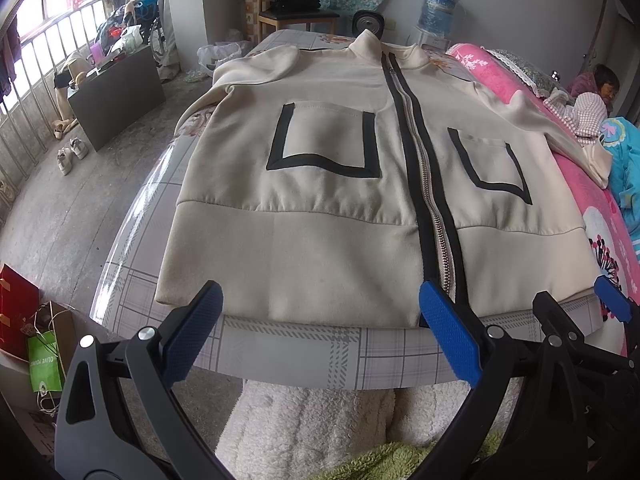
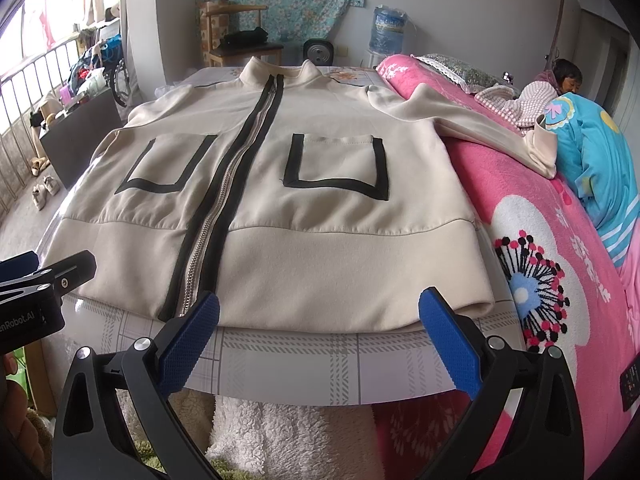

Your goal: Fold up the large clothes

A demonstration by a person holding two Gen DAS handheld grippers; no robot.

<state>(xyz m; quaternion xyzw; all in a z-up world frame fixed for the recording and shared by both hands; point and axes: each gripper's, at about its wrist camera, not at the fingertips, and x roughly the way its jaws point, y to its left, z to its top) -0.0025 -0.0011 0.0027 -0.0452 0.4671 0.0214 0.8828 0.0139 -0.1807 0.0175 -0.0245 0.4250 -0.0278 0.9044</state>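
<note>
- The cream jacket (image 1: 320, 208) lies flat, front up, on the plaid table (image 1: 300, 348), zipper closed, with two black-trimmed pockets.
- The left gripper (image 1: 320, 320) and right gripper (image 2: 320, 320) have fingers wide apart, holding nothing, near the hem.

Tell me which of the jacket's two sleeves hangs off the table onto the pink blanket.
The sleeve on the camera's right side of the jacket; it drapes over the pink blanket. The other sleeve lies on the table.
</note>
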